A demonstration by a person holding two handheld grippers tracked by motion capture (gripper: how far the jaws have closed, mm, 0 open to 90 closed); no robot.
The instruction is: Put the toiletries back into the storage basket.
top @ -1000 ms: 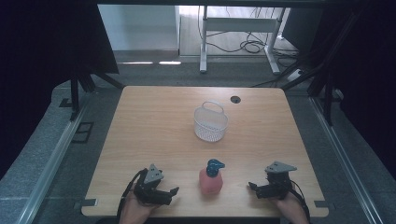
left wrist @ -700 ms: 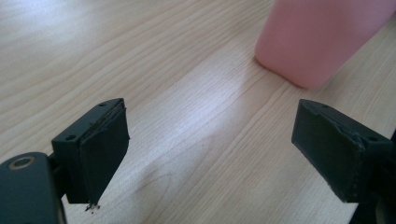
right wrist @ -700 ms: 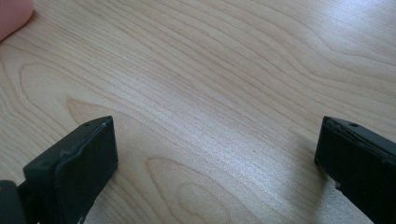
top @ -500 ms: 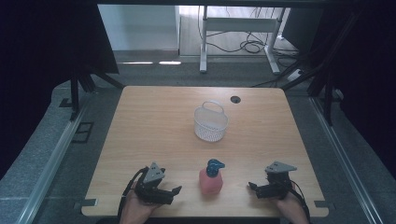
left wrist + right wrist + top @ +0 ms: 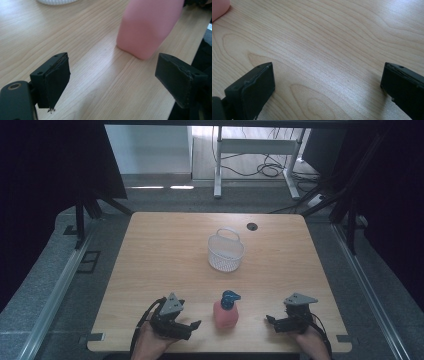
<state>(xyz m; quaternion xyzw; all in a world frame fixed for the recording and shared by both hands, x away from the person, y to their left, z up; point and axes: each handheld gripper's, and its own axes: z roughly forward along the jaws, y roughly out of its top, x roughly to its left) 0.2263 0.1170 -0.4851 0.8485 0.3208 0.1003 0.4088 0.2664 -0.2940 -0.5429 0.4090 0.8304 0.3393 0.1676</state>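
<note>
While both tools rested low at the near edge of the wooden table [image 5: 165,250], each stood with its jaws spread apart and nothing between them. A pink bottle [image 5: 226,314] with a blue cap [image 5: 229,298] stood between the left tool [image 5: 192,325] and the right tool [image 5: 270,320], touching neither. From the left tool's camera its top was cut off and blurred. Beyond the bottle sat a white mesh basket [image 5: 225,253], its contents hard to make out.
</note>
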